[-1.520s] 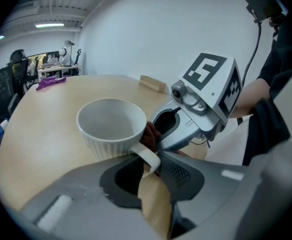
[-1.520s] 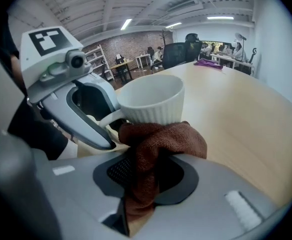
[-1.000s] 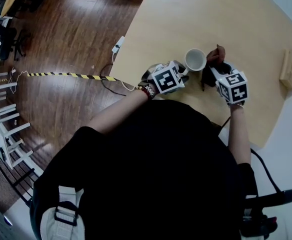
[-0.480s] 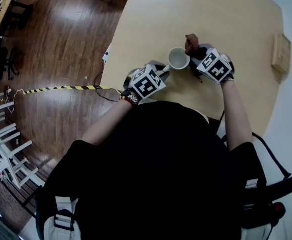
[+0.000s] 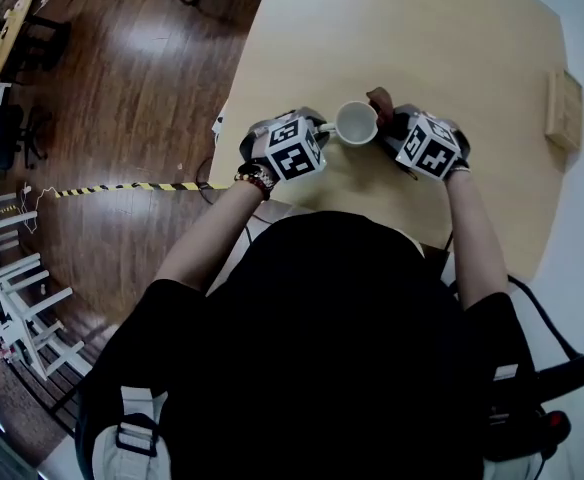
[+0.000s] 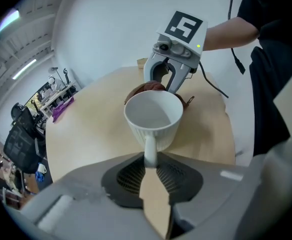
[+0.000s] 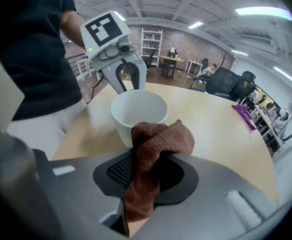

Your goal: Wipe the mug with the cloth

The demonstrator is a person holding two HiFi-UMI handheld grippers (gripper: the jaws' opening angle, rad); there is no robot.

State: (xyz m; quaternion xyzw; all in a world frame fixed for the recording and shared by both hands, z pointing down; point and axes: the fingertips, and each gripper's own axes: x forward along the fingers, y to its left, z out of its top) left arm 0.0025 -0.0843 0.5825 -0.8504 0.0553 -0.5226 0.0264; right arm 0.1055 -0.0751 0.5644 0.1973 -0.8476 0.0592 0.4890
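A white ribbed mug (image 5: pixel 356 123) stands upright on the pale wooden table (image 5: pixel 442 38). My left gripper (image 6: pixel 150 160) is shut on the mug's handle (image 6: pixel 150 153), with the empty cup (image 6: pixel 153 115) just beyond its jaws. My right gripper (image 7: pixel 145 170) is shut on a brown cloth (image 7: pixel 153 149), bunched against the side of the mug (image 7: pixel 136 115) that faces away from the handle. In the head view the left gripper (image 5: pixel 317 138) and the right gripper (image 5: pixel 394 133) flank the mug, and the cloth (image 5: pixel 380 102) shows by its rim.
A small wooden block (image 5: pixel 563 108) lies near the table's right edge. Wooden floor with a yellow-black striped tape (image 5: pixel 122 189) and a cable lies left of the table. Chairs and shelving stand further off.
Both grippers and the mug have shifted left and farther from me in the head view. The cloth has come close against the mug's side.
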